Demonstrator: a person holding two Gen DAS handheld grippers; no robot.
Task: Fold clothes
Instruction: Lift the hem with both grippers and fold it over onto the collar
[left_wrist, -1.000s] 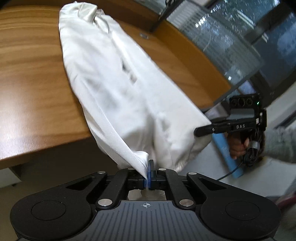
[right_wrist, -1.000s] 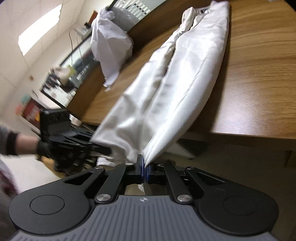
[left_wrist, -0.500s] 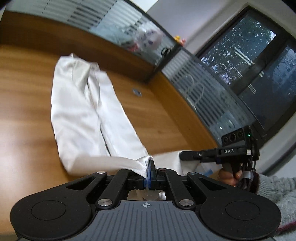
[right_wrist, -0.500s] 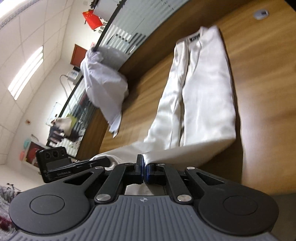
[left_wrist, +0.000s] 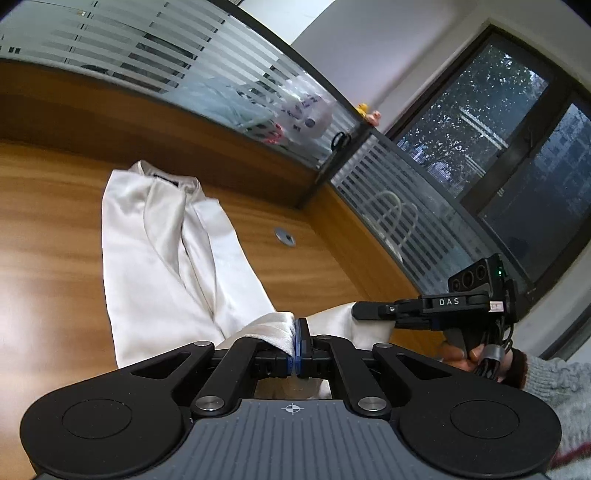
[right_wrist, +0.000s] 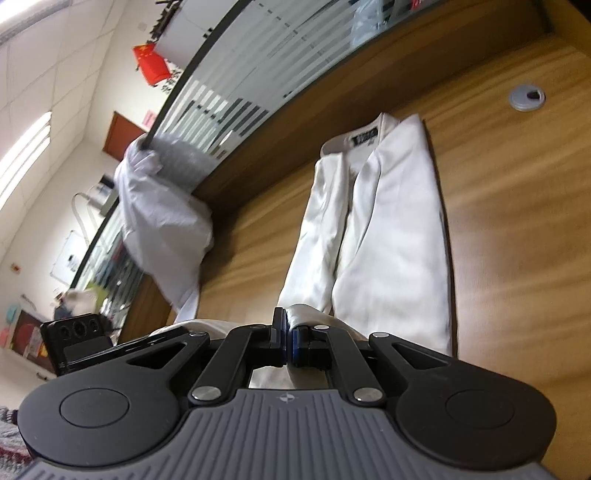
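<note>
Showing both tools pinching the near hem of one garment, as we read it from the two wrist views:
Garment: white satin top (left_wrist: 155, 254), collar end w/ dark neck label at the far side, lying lengthwise on the wooden desk (left_wrist: 48, 221); sides already folded in toward the middle, so we see a long narrow strip
Near end: lifted off the desk and curled back over the body of the garment toward the collar
L gripper (left_wrist: 297, 343): jaws pressed together on a bunched corner of the hem; cloth spills out to the left of the pads
R gripper (right_wrist: 287, 341): jaws nearly together on the other hem corner; a fold of white cloth bulges just right of the blue pad (right_wrist: 295, 343)
R gripper, seen from L view (left_wrist: 373, 308): level w/ ours, off to the right, cloth stretched between the two; a hand (left_wrist: 469, 354) in a grey knit sleeve grips its handle
Desk grommet (left_wrist: 284, 236): grey disc set in the wood, right of the garment, not touching it
Other cloth: second white garment (right_wrist: 162, 221) draped over the striped glass partition (right_wrist: 236, 96), well apart from ours
Background: dark window (left_wrist: 517, 155) at the right in the L view
</note>
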